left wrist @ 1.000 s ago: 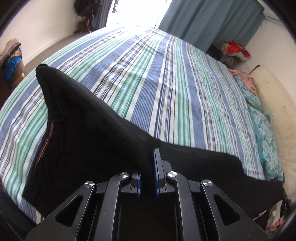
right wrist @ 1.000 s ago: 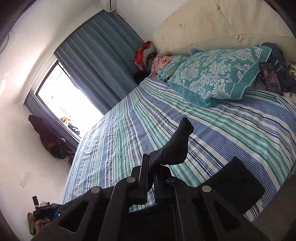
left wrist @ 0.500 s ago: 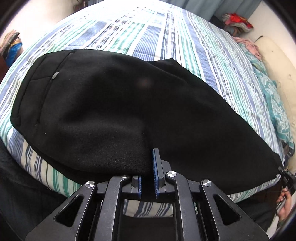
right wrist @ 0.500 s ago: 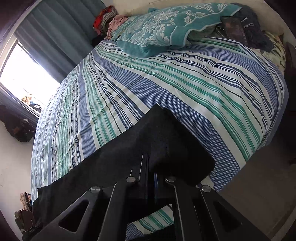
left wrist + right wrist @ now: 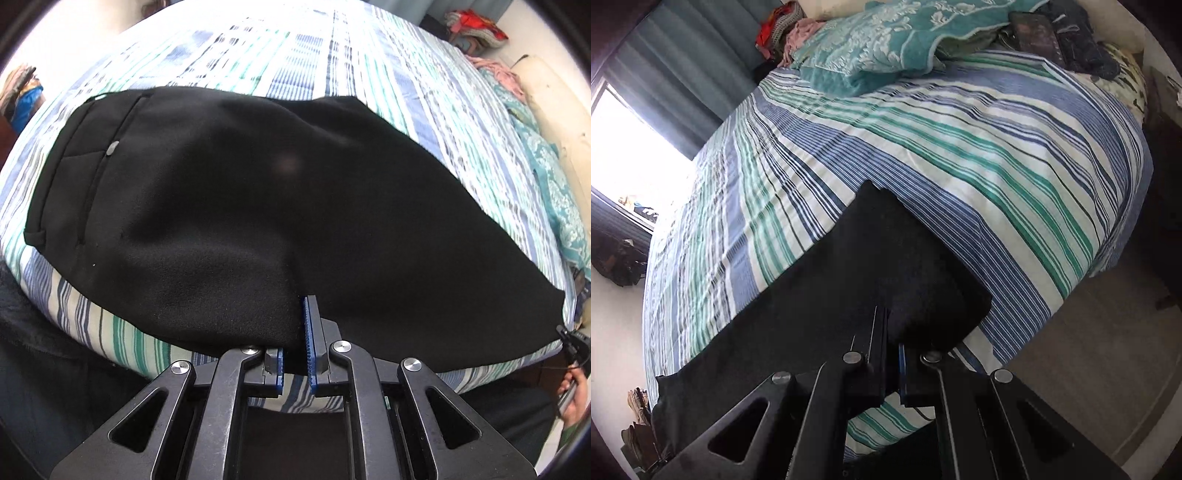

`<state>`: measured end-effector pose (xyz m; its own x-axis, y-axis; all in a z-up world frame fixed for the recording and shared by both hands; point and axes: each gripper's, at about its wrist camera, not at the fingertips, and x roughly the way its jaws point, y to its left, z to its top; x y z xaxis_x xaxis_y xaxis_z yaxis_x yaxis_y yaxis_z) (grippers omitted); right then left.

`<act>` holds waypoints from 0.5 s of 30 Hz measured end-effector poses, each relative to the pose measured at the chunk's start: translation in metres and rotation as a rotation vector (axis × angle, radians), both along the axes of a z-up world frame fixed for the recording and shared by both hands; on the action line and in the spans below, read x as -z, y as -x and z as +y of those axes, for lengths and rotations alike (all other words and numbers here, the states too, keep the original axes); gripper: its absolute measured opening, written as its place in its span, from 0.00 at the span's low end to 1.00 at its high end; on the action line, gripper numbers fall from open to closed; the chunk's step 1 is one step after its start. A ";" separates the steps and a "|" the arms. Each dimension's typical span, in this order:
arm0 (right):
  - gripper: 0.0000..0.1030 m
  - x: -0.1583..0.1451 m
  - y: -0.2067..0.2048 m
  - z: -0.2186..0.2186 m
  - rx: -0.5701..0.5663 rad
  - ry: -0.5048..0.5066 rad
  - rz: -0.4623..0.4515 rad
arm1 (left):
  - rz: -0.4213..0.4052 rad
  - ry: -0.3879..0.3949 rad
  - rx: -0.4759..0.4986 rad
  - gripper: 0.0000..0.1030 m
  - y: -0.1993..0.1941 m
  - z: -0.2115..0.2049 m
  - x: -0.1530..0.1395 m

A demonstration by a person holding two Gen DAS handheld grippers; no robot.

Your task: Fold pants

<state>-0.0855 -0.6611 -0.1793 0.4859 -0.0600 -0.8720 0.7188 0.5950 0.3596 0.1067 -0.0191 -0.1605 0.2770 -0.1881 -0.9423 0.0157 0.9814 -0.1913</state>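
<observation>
Trousers [image 5: 258, 206], black, lie flat across near edge of striped bedspread [image 5: 369, 74], waistband at left end. Left gripper [image 5: 297, 354] clamps near edge at seat; right gripper [image 5: 892, 365] clamps hem end. Risk: near edge lies close to mattress edge; careless release could let fabric slide off, or drag wrinkles into the lay.

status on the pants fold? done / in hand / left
Done: the black pants lie spread lengthwise on the striped bed, legs apparently stacked. In hand: the left gripper is shut on their near edge mid-length, and the right gripper is shut on the hem end. Left: no crosswise fold shows yet, so release and fold hem toward waistband.
</observation>
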 end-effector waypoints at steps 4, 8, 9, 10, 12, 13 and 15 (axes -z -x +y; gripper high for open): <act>0.06 0.006 0.003 -0.002 0.023 -0.001 -0.001 | -0.010 -0.043 0.030 0.14 -0.001 -0.005 0.002; 0.55 -0.013 0.006 0.006 0.007 0.106 0.072 | 0.009 -0.068 0.050 0.39 0.011 -0.003 -0.012; 0.64 -0.022 0.011 0.009 0.010 0.145 0.073 | 0.009 -0.074 0.045 0.46 0.016 0.003 -0.017; 0.64 -0.033 0.018 0.012 0.017 0.197 0.073 | -0.002 -0.081 0.037 0.48 0.023 0.009 -0.026; 0.66 -0.058 0.028 0.025 0.019 0.314 0.079 | -0.074 -0.089 0.018 0.55 0.036 0.021 -0.050; 0.67 -0.070 0.030 0.035 0.010 0.365 0.068 | -0.127 -0.098 0.010 0.61 0.037 0.025 -0.062; 0.75 -0.091 0.028 0.060 -0.017 0.432 0.018 | -0.238 -0.127 0.011 0.82 0.026 0.026 -0.077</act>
